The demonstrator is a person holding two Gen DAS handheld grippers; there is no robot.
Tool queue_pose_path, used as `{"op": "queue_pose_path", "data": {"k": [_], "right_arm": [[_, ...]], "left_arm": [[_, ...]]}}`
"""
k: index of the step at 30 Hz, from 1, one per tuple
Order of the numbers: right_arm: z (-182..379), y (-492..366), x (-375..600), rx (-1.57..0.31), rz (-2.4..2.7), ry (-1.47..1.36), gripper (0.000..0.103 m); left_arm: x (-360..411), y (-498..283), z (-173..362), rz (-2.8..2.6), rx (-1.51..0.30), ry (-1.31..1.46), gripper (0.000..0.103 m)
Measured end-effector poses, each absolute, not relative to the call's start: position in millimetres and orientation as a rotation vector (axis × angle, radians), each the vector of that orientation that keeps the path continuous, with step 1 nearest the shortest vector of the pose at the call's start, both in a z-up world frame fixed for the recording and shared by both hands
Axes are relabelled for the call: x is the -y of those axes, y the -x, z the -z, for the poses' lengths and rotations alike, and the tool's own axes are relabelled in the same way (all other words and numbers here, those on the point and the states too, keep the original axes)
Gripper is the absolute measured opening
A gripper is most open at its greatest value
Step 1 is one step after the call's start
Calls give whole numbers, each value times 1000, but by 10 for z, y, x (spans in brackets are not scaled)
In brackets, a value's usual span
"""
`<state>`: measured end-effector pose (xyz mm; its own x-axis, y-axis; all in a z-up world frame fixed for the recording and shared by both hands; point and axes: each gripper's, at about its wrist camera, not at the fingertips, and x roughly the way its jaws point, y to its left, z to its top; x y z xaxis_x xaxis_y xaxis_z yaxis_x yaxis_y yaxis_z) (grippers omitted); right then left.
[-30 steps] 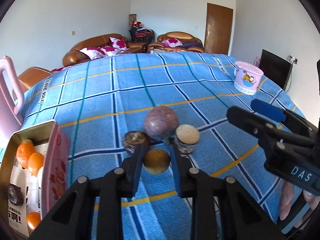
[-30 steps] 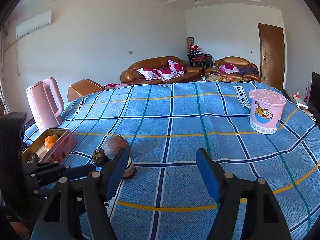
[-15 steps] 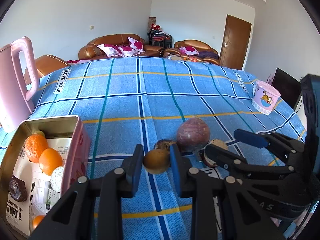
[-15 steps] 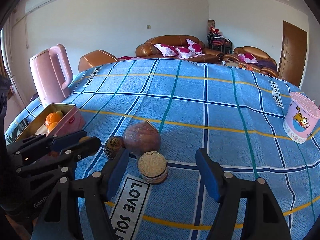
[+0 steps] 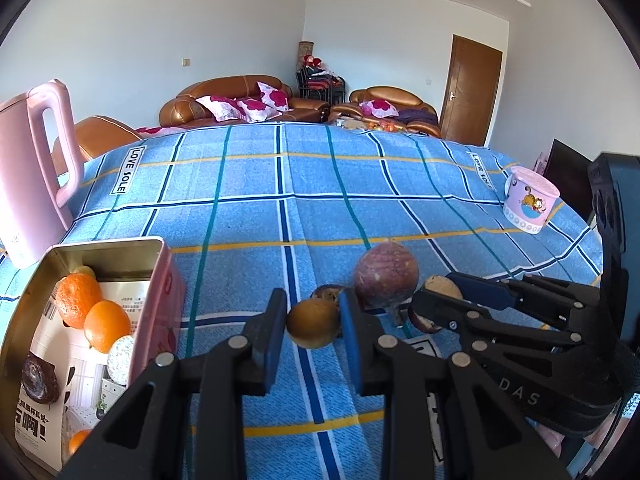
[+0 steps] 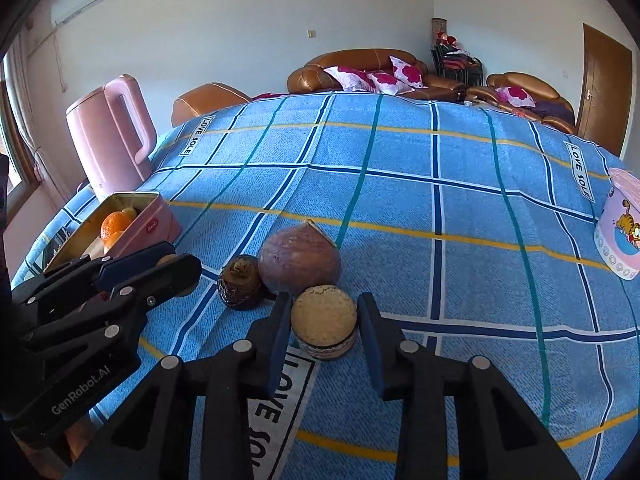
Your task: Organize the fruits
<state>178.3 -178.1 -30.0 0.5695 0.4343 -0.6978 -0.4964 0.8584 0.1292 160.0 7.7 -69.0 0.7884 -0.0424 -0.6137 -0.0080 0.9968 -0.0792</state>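
My left gripper [image 5: 313, 312] is shut on a small brown round fruit [image 5: 313, 330], held just above the blue checked cloth. To its right, my right gripper [image 6: 324, 312] is closing its jaws on a halved fruit with a beige cut face [image 6: 324, 322], which stands on the cloth; the pads touch both its sides. Behind it sit a large purple-brown fruit [image 6: 299, 264] and a small dark fruit [image 6: 240, 288]. An open pink tin [image 5: 158, 280] at the left holds oranges [image 5: 92, 312] and other fruit.
A pink kettle [image 5: 32, 168] stands behind the tin at the table's left edge. A pink cartoon cup [image 5: 530, 204] sits near the right edge. Sofas and a door lie beyond the table.
The right gripper's jaws, wide apart before, have come in against the halved fruit. The left gripper keeps its brown fruit, and the tin has come further into its view.
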Motion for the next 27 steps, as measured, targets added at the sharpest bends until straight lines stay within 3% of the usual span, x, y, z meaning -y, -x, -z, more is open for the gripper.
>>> {"op": "queue_pose_path", "data": {"k": [27], "right_arm": [[74, -1544, 1842, -602, -565, 74, 36]], "left_arm": [[-104, -1443, 596, -17, -563, 77, 28]]}}
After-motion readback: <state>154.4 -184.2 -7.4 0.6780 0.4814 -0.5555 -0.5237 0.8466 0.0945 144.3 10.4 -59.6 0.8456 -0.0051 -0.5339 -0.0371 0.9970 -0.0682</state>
